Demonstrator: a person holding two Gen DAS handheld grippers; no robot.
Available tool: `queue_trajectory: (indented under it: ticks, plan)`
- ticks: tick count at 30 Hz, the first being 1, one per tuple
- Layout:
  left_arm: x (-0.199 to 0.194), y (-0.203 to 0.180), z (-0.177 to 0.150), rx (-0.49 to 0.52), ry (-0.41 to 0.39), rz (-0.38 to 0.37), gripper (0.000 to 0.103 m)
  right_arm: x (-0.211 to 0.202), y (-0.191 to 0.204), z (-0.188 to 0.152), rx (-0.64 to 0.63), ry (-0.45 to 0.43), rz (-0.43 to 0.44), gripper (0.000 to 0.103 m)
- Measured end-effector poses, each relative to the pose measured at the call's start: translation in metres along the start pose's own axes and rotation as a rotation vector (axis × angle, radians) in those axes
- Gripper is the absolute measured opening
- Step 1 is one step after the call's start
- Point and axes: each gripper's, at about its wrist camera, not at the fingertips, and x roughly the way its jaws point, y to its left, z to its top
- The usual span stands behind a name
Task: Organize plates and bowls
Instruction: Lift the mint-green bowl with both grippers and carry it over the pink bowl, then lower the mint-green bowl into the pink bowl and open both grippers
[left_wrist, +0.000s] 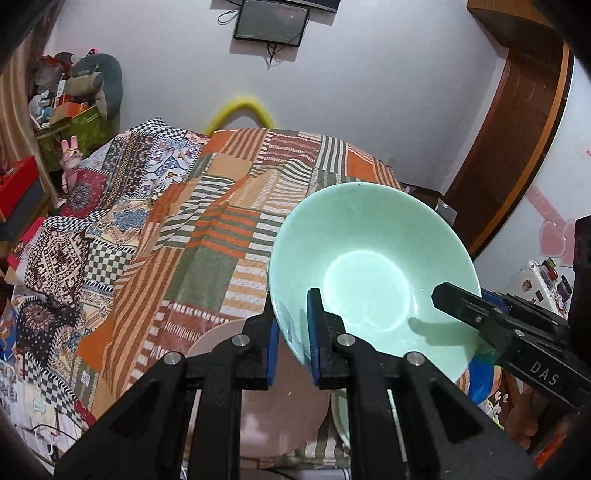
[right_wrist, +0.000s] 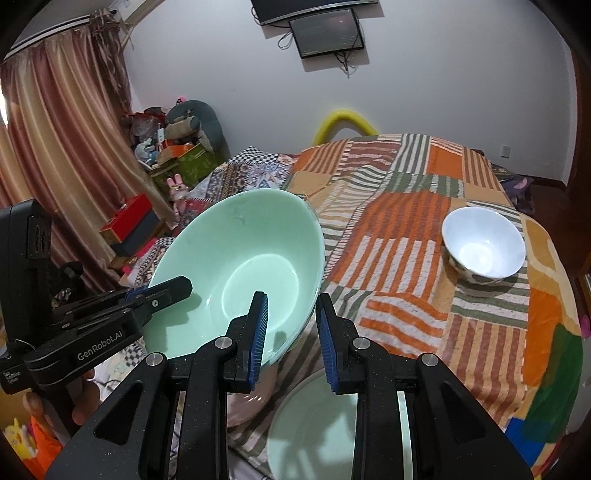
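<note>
A large mint green bowl (left_wrist: 369, 273) (right_wrist: 240, 266) is held in the air above the bed. My left gripper (left_wrist: 293, 332) is shut on its near rim, one pad inside and one outside. My right gripper (right_wrist: 291, 332) straddles the opposite rim with a wider gap, and its pads seem not to press the wall. It also shows in the left wrist view (left_wrist: 461, 302). A pink plate (left_wrist: 284, 402) lies below the bowl. A pale green plate (right_wrist: 314, 432) lies beside it. A white bowl (right_wrist: 484, 243) stands further off on the right.
A striped patchwork blanket (right_wrist: 406, 229) covers the bed. Boxes and soft toys (right_wrist: 177, 147) are piled at the far left by the curtain. A monitor (right_wrist: 325, 33) hangs on the wall. A wooden door (left_wrist: 517, 129) is at the right.
</note>
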Motion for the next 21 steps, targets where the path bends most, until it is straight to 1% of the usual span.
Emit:
queue_trajectory:
  ticks: [11,21]
  plan:
    - [-0.006,0.021,-0.022,-0.025,0.023,0.041,0.013,0.008,0.018,-0.018,-0.011,0.043,0.034,0.024]
    - [0.010,0.048,-0.045,-0.083,0.093,0.059,0.013,0.031,0.032,-0.035,-0.014,0.120,0.049,0.024]
